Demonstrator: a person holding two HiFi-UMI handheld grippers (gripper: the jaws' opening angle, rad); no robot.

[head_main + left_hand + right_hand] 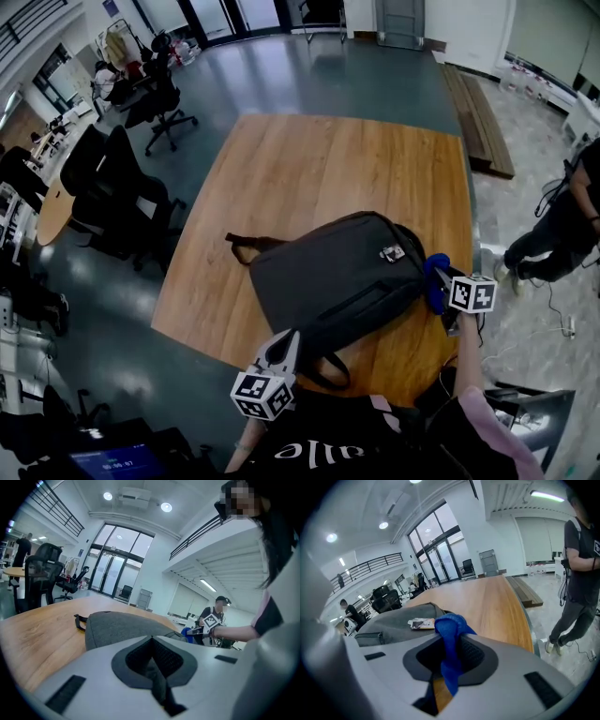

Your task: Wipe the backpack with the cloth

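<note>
At wooden table edge | right tongs clamped blue cloth; left tongs pinched grey fabric backpack | risk: thinly nipped cloth could slip mid-wipe.

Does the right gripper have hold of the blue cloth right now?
Touching. The right gripper view shows the right gripper with its jaws closed on the blue cloth, pinching it between them.
</note>
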